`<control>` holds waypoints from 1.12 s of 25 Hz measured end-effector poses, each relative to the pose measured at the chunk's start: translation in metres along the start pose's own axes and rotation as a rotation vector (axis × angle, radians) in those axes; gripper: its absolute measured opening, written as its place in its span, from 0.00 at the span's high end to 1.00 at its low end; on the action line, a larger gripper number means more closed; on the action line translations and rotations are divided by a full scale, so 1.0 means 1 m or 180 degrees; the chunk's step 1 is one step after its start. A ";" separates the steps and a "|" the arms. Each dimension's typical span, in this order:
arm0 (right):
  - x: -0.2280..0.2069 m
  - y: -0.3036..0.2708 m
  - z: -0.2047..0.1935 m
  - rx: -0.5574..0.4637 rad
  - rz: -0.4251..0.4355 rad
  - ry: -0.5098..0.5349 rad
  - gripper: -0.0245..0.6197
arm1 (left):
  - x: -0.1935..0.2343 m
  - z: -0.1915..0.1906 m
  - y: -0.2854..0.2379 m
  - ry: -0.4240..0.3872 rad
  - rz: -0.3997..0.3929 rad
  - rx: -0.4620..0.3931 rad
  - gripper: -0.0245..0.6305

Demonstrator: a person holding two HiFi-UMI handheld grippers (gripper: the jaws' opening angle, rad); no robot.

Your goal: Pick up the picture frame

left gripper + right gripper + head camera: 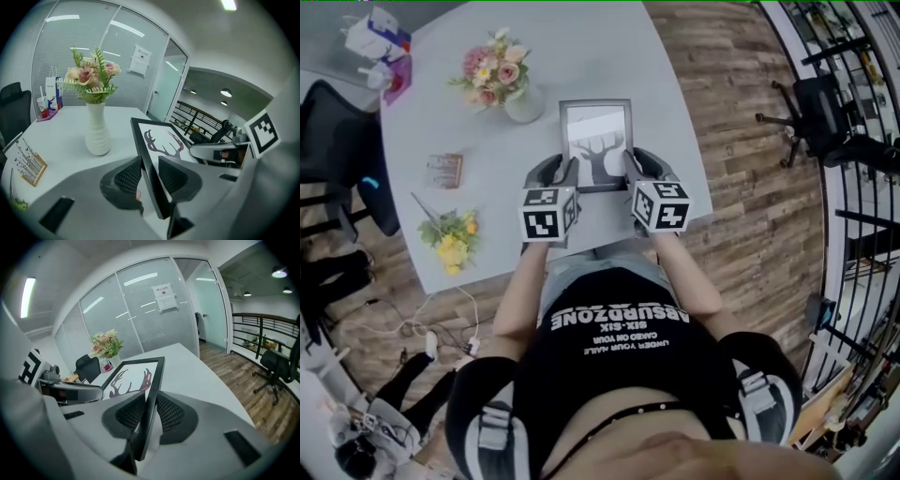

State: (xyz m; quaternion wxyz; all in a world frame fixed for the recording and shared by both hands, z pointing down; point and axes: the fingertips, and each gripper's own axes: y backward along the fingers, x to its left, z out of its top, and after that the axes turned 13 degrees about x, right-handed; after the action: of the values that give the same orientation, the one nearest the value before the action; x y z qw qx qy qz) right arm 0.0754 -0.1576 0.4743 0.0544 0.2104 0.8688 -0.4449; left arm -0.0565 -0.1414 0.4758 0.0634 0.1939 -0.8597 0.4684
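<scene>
Left hand-held gripper and right hand-held gripper both pinch our frame beside the vase. Looks like the lift step, so we'd raise evenly next.

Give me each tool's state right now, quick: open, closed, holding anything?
Left tool: closed on the left side of the picture frame.
Right tool: closed on the right side of the same picture frame.

Left gripper and right gripper pinch the picture frame.
</scene>
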 end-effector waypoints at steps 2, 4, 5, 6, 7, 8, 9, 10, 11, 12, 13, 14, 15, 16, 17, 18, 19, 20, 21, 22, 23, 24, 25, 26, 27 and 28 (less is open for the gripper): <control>0.001 0.007 0.004 -0.0004 0.0013 -0.0019 0.82 | -0.004 0.005 0.007 -0.0039 -0.0005 -0.0041 0.78; 0.001 0.014 0.007 -0.0016 0.0027 -0.0029 0.82 | -0.009 0.010 0.013 -0.0065 -0.0016 -0.0078 0.78; 0.001 0.017 0.009 -0.0027 0.0039 -0.0039 0.82 | -0.011 0.012 0.015 -0.0073 -0.0024 -0.0099 0.78; 0.001 0.019 0.011 -0.0043 0.0054 -0.0052 0.82 | -0.012 0.014 0.017 -0.0079 -0.0032 -0.0121 0.78; 0.001 0.022 0.013 -0.0061 0.0071 -0.0064 0.82 | -0.013 0.016 0.020 -0.0082 -0.0038 -0.0143 0.78; 0.002 0.024 0.015 -0.0083 0.0088 -0.0073 0.82 | -0.014 0.017 0.022 -0.0081 -0.0039 -0.0161 0.78; 0.003 0.026 0.017 -0.0106 0.0103 -0.0079 0.82 | -0.014 0.018 0.024 -0.0078 -0.0039 -0.0174 0.78; 0.004 0.029 0.019 -0.0127 0.0117 -0.0083 0.82 | -0.015 0.018 0.026 -0.0073 -0.0038 -0.0185 0.78; 0.005 0.030 0.020 -0.0145 0.0130 -0.0086 0.83 | -0.015 0.019 0.028 -0.0069 -0.0039 -0.0194 0.78; 0.005 0.032 0.022 -0.0160 0.0142 -0.0089 0.83 | -0.016 0.019 0.029 -0.0066 -0.0039 -0.0203 0.78; 0.006 0.034 0.023 -0.0173 0.0152 -0.0091 0.83 | -0.016 0.019 0.030 -0.0064 -0.0039 -0.0212 0.78; 0.006 0.035 0.023 -0.0185 0.0161 -0.0090 0.83 | -0.017 0.019 0.032 -0.0061 -0.0039 -0.0223 0.78; 0.006 0.037 0.024 -0.0196 0.0168 -0.0086 0.83 | -0.018 0.019 0.033 -0.0055 -0.0039 -0.0237 0.78; 0.006 0.038 0.024 -0.0205 0.0174 -0.0082 0.83 | -0.019 0.019 0.034 -0.0050 -0.0038 -0.0252 0.78; 0.006 0.039 0.024 -0.0213 0.0180 -0.0079 0.83 | -0.020 0.019 0.035 -0.0044 -0.0035 -0.0267 0.78; 0.006 0.039 0.025 -0.0219 0.0186 -0.0077 0.83 | -0.020 0.020 0.037 -0.0040 -0.0032 -0.0280 0.78; 0.007 0.040 0.025 -0.0223 0.0193 -0.0076 0.83 | -0.020 0.020 0.038 -0.0038 -0.0027 -0.0289 0.78; 0.008 0.040 0.025 -0.0227 0.0202 -0.0075 0.83 | -0.020 0.021 0.038 -0.0039 -0.0020 -0.0292 0.78; 0.008 0.040 0.026 -0.0230 0.0211 -0.0074 0.83 | -0.019 0.021 0.039 -0.0042 -0.0010 -0.0290 0.78; 0.009 0.041 0.026 -0.0230 0.0220 -0.0074 0.83 | -0.019 0.021 0.039 -0.0047 0.0001 -0.0286 0.78; 0.010 0.041 0.026 -0.0229 0.0225 -0.0074 0.83 | -0.019 0.021 0.039 -0.0049 0.0009 -0.0284 0.78; 0.010 0.041 0.026 -0.0228 0.0230 -0.0076 0.83 | -0.019 0.021 0.040 -0.0050 0.0012 -0.0284 0.78; 0.010 0.042 0.025 -0.0227 0.0234 -0.0080 0.83 | -0.019 0.021 0.040 -0.0049 0.0010 -0.0285 0.78; 0.010 0.042 0.025 -0.0224 0.0238 -0.0085 0.83 | -0.020 0.021 0.041 -0.0049 0.0007 -0.0286 0.78; 0.010 0.043 0.025 -0.0222 0.0240 -0.0088 0.83 | -0.020 0.021 0.041 -0.0050 0.0002 -0.0285 0.78; 0.010 0.044 0.025 -0.0221 0.0240 -0.0089 0.83 | -0.021 0.020 0.042 -0.0051 -0.0004 -0.0283 0.78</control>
State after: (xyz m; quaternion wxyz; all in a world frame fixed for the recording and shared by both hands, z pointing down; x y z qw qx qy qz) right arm 0.0822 -0.1516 0.4233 0.0905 0.2348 0.8743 -0.4151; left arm -0.0527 -0.1321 0.4256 0.0654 0.1950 -0.8800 0.4281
